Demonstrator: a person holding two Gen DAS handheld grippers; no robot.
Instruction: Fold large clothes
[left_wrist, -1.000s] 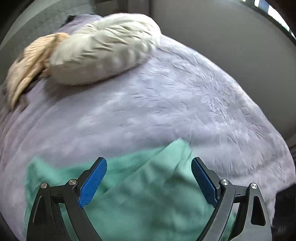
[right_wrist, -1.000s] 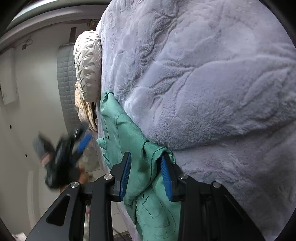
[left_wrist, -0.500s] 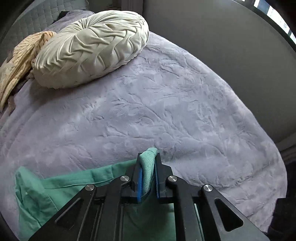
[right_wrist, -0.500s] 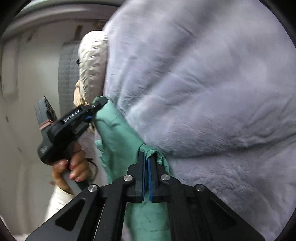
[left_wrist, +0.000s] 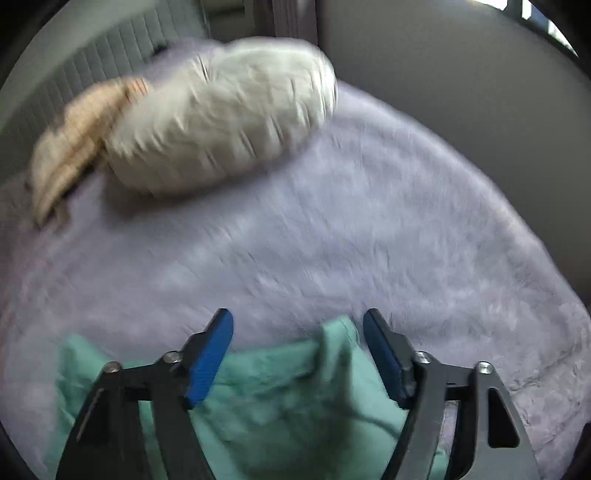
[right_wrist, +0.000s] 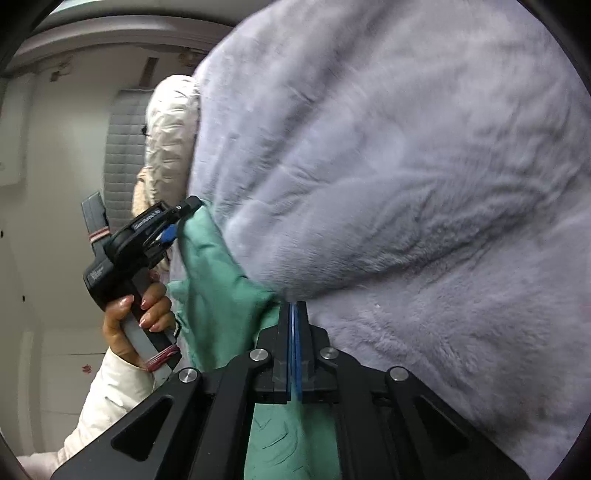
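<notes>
A mint-green garment (left_wrist: 280, 402) lies at the near edge of a bed covered by a lilac plush blanket (left_wrist: 332, 229). My left gripper (left_wrist: 297, 354) is open, its blue pads either side of a raised fold of the garment, not touching it. In the right wrist view the left gripper (right_wrist: 173, 225) sits at the garment's far corner (right_wrist: 210, 269). My right gripper (right_wrist: 293, 325) has its jaws pressed together at the garment's near edge; cloth hangs below the pads (right_wrist: 291, 435), but I cannot see cloth pinched at the tips.
A round cream pleated cushion (left_wrist: 221, 122) and a tan knitted item (left_wrist: 77, 136) lie at the head of the bed by a grey quilted headboard (left_wrist: 92, 62). A grey wall (left_wrist: 461, 85) runs along the bed's far side. The person's hand (right_wrist: 136, 314) holds the left gripper.
My left gripper was shut on the garment's corner half a second ago and has now opened, releasing the fold. The right gripper closed a second ago and stays closed; both views have shifted slightly.
</notes>
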